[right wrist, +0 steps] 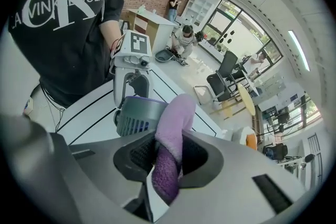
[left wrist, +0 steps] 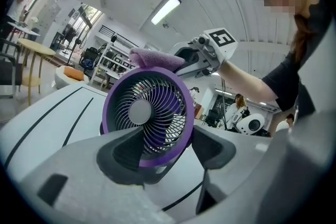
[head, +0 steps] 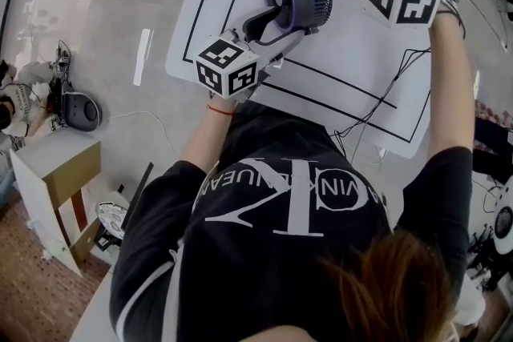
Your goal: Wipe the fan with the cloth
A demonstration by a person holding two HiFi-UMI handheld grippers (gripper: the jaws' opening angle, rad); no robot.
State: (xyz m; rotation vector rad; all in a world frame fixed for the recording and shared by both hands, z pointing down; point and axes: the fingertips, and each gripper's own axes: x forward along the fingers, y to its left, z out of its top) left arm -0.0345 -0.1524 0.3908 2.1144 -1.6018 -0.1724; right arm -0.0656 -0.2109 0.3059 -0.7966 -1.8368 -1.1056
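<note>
Purple fluffy cloth (right wrist: 174, 126) is pinched between the closed jaws of the right gripper (right wrist: 168, 157), and its free end lies on the top rim of the small round fan (left wrist: 147, 113), which has a glossy purple ring, a spiral wire grille and a ribbed grey housing. The left gripper (left wrist: 157, 153) clamps the fan's lower ring on the white table (head: 353, 68) with thin black lines. Large white "CK" lettering marks the person's black T-shirt (head: 272, 236).
</note>
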